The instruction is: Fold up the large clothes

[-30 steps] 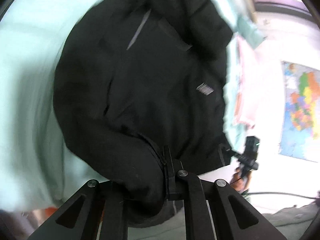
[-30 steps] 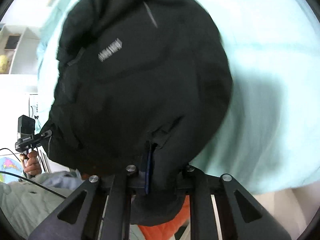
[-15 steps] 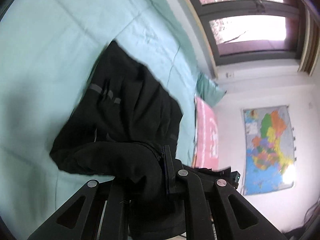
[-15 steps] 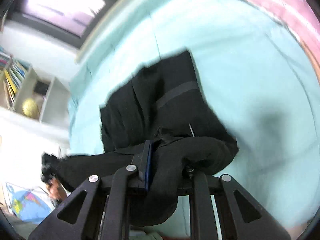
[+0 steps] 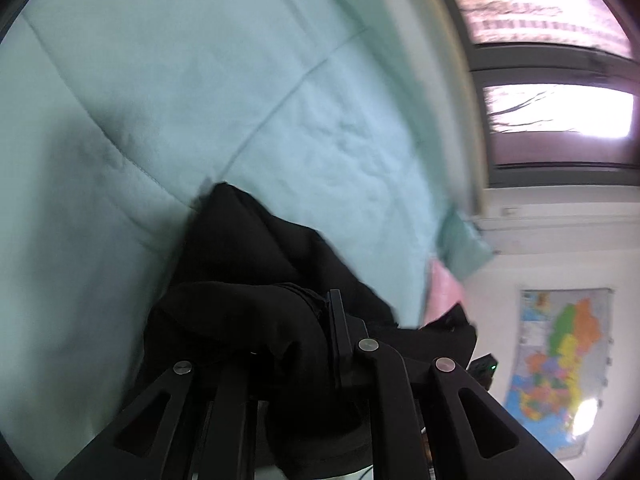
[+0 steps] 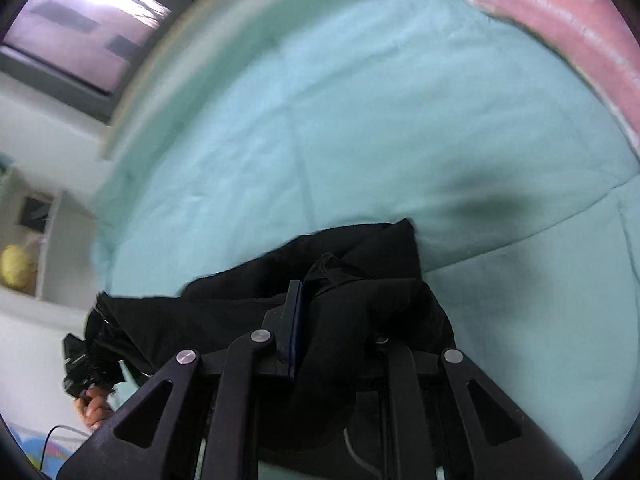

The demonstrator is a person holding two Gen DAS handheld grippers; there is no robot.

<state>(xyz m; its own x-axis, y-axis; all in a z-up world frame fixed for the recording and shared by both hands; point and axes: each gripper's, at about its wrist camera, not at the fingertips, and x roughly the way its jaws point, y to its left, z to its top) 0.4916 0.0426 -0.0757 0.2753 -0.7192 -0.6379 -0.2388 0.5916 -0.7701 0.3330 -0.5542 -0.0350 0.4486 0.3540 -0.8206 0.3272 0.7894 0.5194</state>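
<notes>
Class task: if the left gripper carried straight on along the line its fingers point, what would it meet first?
The left gripper is shut on the black jacket; beyond that cloth, most likely the light green quilt, though depth is unclear.

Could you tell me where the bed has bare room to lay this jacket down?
The quilt is bare between the jacket and the window-side edge, up to the pink pillow. It is crowded only close in, where both grippers hold bunched cloth.

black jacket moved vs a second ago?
Yes. The black jacket has dropped toward the frame bottom, uncovering the green bedspread it hid earlier.
</notes>
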